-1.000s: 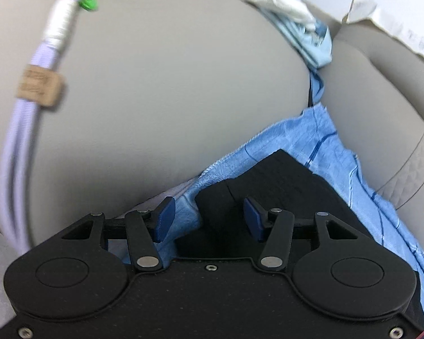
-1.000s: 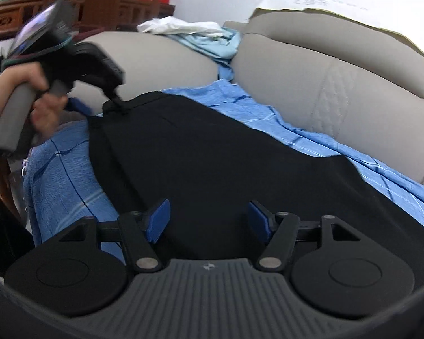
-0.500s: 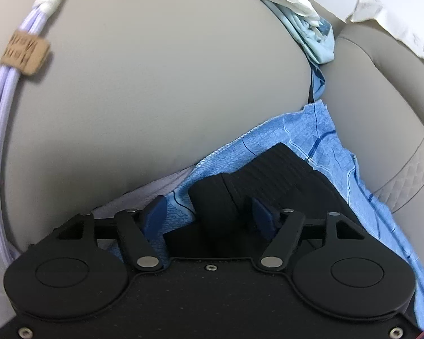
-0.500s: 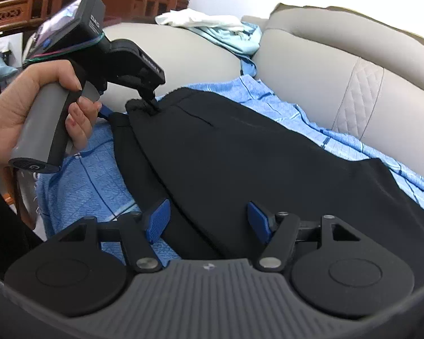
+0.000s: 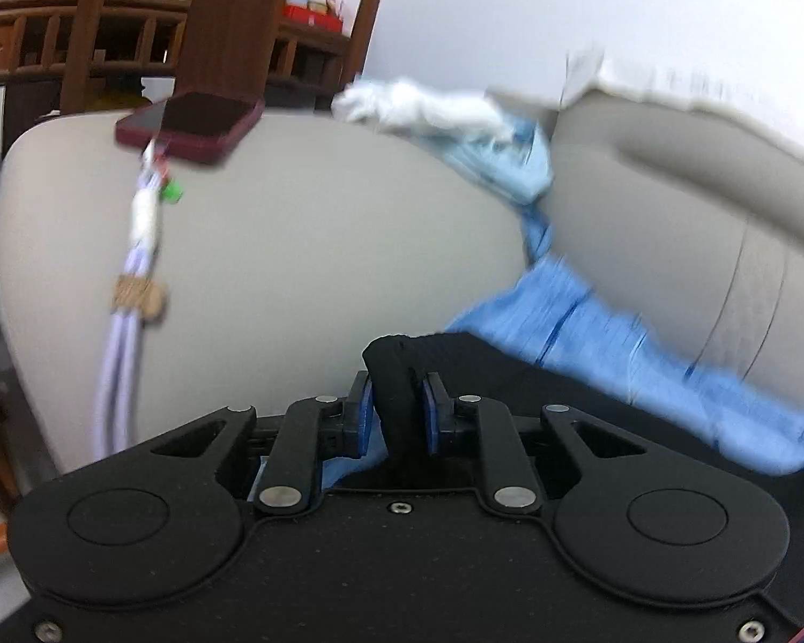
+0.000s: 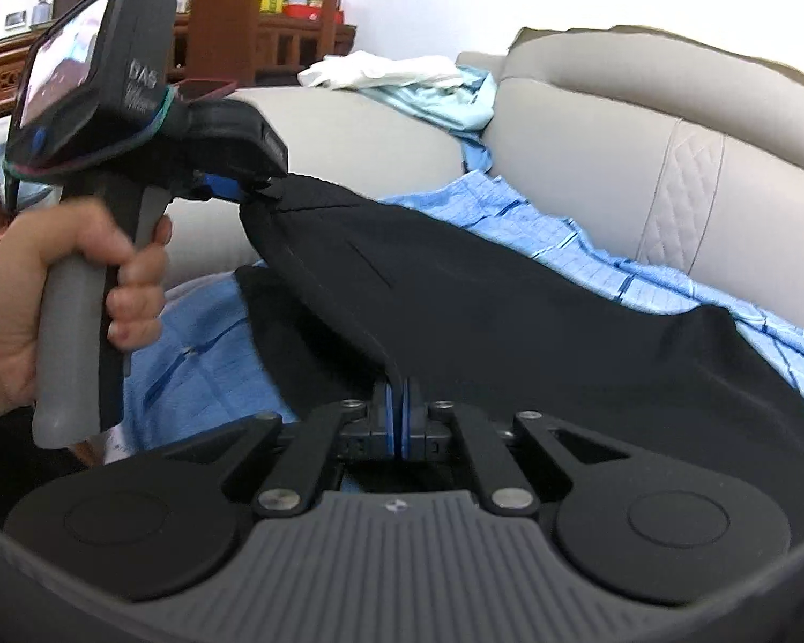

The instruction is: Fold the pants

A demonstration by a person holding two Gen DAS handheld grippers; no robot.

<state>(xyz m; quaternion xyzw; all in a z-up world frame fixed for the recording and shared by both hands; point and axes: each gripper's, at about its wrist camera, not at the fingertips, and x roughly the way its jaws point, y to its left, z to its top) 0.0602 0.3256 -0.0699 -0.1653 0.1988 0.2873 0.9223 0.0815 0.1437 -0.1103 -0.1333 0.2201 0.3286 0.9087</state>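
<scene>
Gripping a bunched corner of the black pants (image 5: 396,375), the left gripper (image 5: 396,412) has its blue pads pressed against the fabric from both sides, the cloth rising in a dark fold just above the fingertips; the rest of the garment spreads away to the right of this claw, over a blue checked sheet (image 5: 605,321) that covers the seat of a grey sofa (image 5: 321,246); ahead of the claw stands the sofa's broad armrest, with a dark red phone (image 5: 193,126) lying on its top up and to the left, and a pale lilac cable (image 5: 128,294) hanging down from it along the armrest's face, left of the fingers; further ahead and to the right a white cloth (image 5: 429,110) lies on a light blue garment (image 5: 498,161) at the corner where armrest meets backrest; this view is blurred; in the right wrist view the right gripper (image 6: 401,418) is likewise clamped on an edge of the pants (image 6: 509,311), its pads drawn together with only a thin ridge of black fabric between them; from that pinch the cloth runs up and to the left as a taut edge to the left gripper (image 6: 225,187), which is held by the left hand (image 6: 53,289) around a grey handle, up and left of the right claw; the edge between the two pinches is raised off the sheet (image 6: 198,369), while the body of the pants drapes down to the right and rests on the seat, with the sofa backrest (image 6: 643,161) beyond it.
</scene>
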